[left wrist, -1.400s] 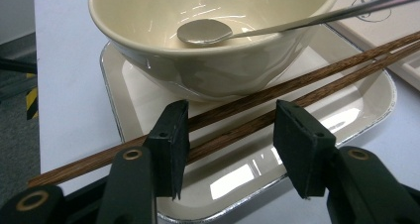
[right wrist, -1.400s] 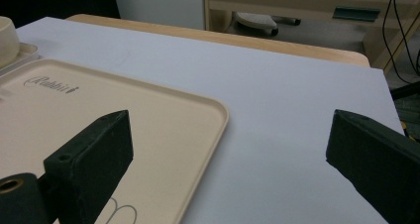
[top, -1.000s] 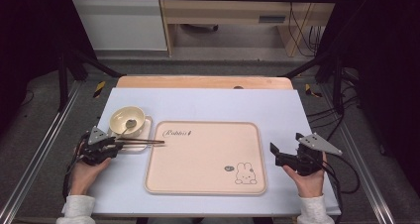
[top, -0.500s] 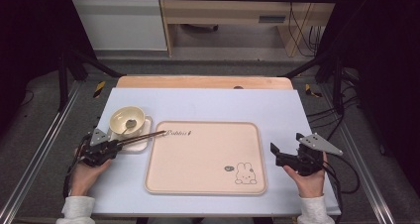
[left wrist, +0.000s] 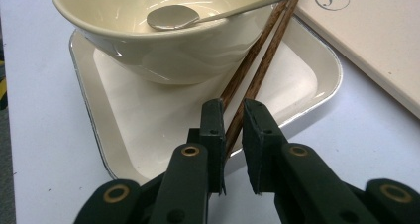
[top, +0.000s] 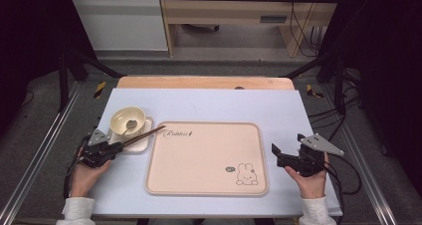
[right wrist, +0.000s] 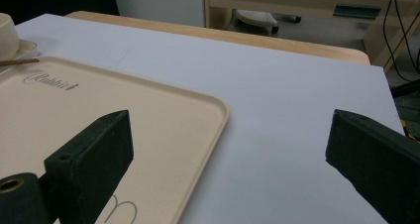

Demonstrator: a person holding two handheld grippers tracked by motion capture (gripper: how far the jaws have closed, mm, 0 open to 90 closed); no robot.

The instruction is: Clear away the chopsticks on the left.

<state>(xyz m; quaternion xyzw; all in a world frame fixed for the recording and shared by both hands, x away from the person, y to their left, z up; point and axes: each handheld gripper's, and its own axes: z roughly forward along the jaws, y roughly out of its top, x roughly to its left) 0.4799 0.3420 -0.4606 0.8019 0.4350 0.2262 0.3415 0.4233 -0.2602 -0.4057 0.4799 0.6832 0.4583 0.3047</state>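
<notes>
Left claw (left wrist: pixel 232 130) pinched narrow around the near ends of the wooden chopsticks (left wrist: pixel 257 70), which run up across the square plate (left wrist: pixel 317 80) and lean on the cream bowl (left wrist: pixel 163 40) holding a spoon (left wrist: pixel 173 17). Right claw (right wrist: pixel 228 149) gapes wide above the tabletop (right wrist: pixel 277 100), beside the rabbit tray (right wrist: pixel 148 115).

Dim room, grey floor (top: pixel 45 135), wooden desk (top: pixel 234 11) behind the table.

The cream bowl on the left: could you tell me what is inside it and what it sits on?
Inside the bowl lies a metal spoon, its handle leaning over the rim. The bowl sits on a square white plate; the plate's surface under the bowl is covered.
</notes>
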